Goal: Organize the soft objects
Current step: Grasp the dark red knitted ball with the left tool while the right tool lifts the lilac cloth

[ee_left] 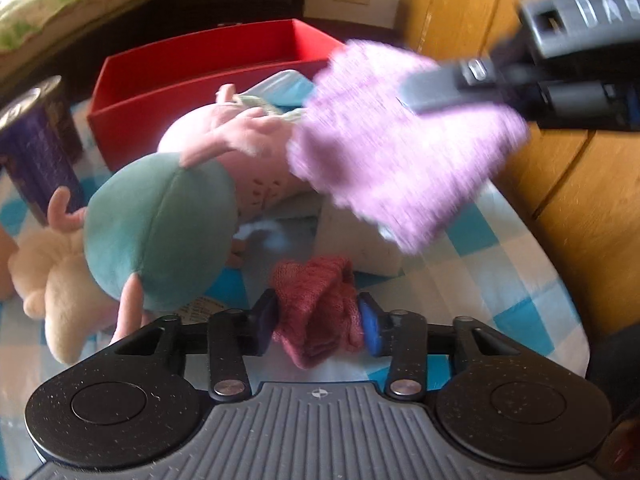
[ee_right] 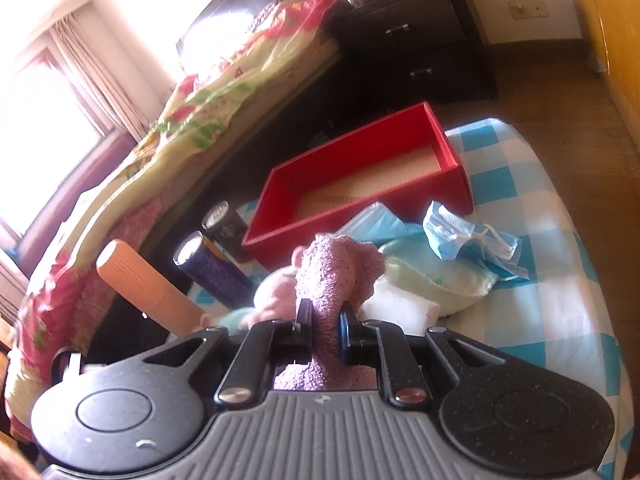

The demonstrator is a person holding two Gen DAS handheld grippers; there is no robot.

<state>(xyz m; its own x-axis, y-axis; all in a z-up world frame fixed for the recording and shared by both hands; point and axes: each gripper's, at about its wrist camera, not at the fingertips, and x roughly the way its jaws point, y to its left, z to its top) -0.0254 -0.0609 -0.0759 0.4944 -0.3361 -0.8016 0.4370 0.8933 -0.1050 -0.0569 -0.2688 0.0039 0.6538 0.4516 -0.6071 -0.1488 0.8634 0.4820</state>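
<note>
A dark red knit cloth [ee_left: 316, 296] sits bunched between the pads of my left gripper [ee_left: 318, 324], which press it from both sides just above the blue-and-white chequered table cover [ee_left: 500, 280]. My right gripper [ee_right: 325, 332] is shut on a fluffy lilac cloth [ee_right: 336, 272]. In the left wrist view that lilac cloth [ee_left: 400, 152] hangs from the right gripper [ee_left: 432, 92] above the pile. A pink plush toy in a teal dress [ee_left: 160, 224] lies to the left. Behind it stands an open red box [ee_right: 360, 200] with nothing in it.
A white folded cloth [ee_right: 400, 308], a pale green cloth [ee_right: 440, 280] and blue face masks [ee_right: 460, 236] lie right of the toy. Two dark cans [ee_right: 216, 268] and an orange ribbed cylinder [ee_right: 148, 288] stand at the left edge. A bed and a dark nightstand [ee_right: 420, 40] lie beyond.
</note>
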